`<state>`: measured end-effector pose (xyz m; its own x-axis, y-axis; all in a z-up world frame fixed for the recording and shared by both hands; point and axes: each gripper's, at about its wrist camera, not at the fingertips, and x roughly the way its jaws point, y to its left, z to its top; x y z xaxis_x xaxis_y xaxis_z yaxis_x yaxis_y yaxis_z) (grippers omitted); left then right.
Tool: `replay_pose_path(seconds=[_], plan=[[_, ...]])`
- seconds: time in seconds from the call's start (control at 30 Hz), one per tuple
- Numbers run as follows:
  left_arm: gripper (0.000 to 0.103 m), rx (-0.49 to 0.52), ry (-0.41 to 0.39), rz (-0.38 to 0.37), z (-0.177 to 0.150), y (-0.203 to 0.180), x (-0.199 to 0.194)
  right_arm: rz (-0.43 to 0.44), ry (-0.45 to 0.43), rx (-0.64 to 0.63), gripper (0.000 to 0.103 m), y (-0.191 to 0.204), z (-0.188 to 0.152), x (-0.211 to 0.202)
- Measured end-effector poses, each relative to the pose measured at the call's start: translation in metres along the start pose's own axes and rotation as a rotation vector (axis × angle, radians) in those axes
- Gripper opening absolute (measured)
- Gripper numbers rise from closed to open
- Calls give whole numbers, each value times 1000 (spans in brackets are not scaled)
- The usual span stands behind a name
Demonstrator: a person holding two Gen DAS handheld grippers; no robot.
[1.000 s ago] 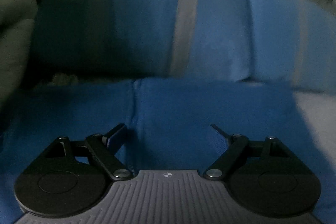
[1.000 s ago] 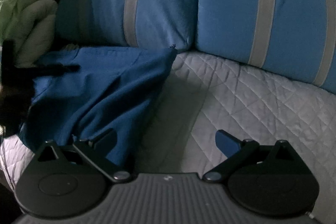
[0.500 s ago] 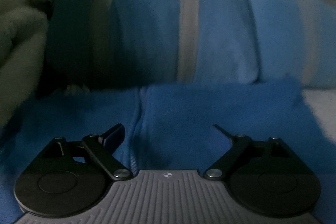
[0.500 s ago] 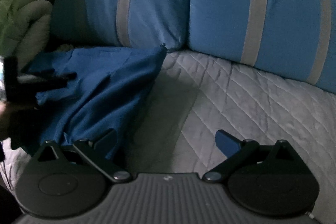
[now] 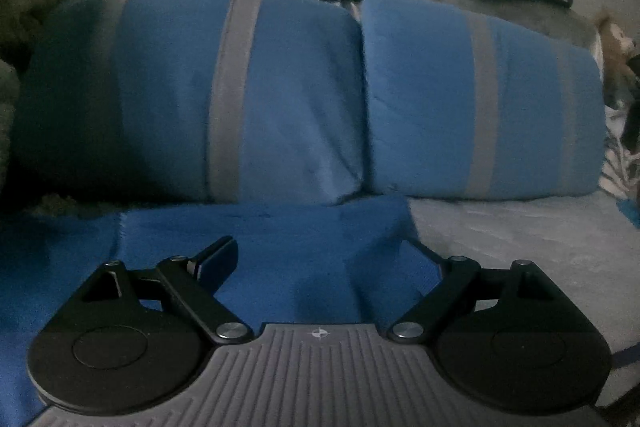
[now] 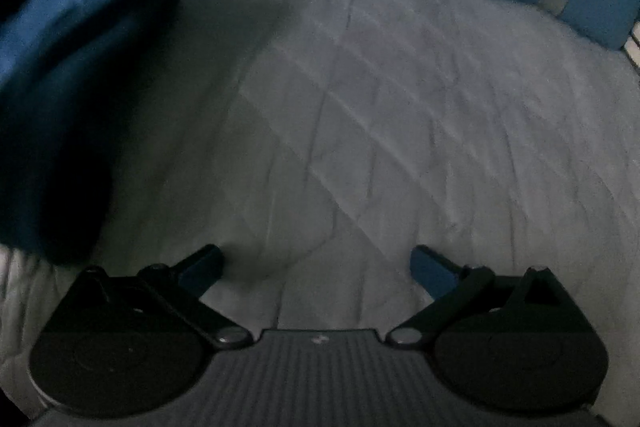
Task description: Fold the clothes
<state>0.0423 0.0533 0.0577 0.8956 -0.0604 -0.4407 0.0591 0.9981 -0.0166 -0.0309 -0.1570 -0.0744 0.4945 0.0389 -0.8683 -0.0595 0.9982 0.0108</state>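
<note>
the left gripper [image 5: 320, 259] has its jaws spread wide with nothing pinched; the blue garment [image 5: 280, 251] lies under and between the fingers, but the pads do not press on it. its left fingertip [image 5: 218, 261] hovers over the cloth, and the right finger sits just at the garment's right edge, where a fold drops toward the grey quilted cover [image 5: 520, 227]. beyond the tips, two blue pillows with grey stripes [image 5: 280, 99] stand against the wall, the garment's far edge touching their base.

the right gripper [image 6: 316, 267] is likewise apart and empty, pointed steeply down at the quilted cover [image 6: 380, 127]. the garment [image 6: 80, 67] sits off to the left of its fingers, bunched and in shadow, not between them. this view is blurred, so the cloth's edge there is hard to place exactly.

the garment looks like a thin, soft knit: light, limp, no stiffness, and it will sag and drag rather than hold a shape. a pinch in the middle would likely only raise a tent of cloth. better holds, by my judgement, are the corners or the hem: the left gripper on the edge beside its right finger, the right gripper on the near corner to its left, both gripping a single layer and lifting together so the fold falls straight.
</note>
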Motion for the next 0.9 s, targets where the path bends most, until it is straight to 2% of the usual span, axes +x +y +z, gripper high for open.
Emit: replay_pose_path(seconds=[0.1, 0.27, 0.47, 0.7, 0.8, 0.9], plan=[[89, -16, 25, -12, 0, -8, 12, 0, -40, -42, 103, 1, -9, -2], [89, -30, 54, 1, 2, -16, 28, -4, -108, -40, 103, 3, -23, -5], [88, -79, 211, 53, -22, -14, 77, -13, -134, -43, 103, 5, -27, -7], [89, -110, 198, 61, -21, -12, 77, -4, -142, -55, 103, 3, -27, -6], [89, -123, 163, 35, -17, -8, 62, 1, -148, -61, 103, 3, -27, -6], [89, -95, 88, -5, -13, -11, 34, 6, -154, -67, 103, 2, -28, -6]])
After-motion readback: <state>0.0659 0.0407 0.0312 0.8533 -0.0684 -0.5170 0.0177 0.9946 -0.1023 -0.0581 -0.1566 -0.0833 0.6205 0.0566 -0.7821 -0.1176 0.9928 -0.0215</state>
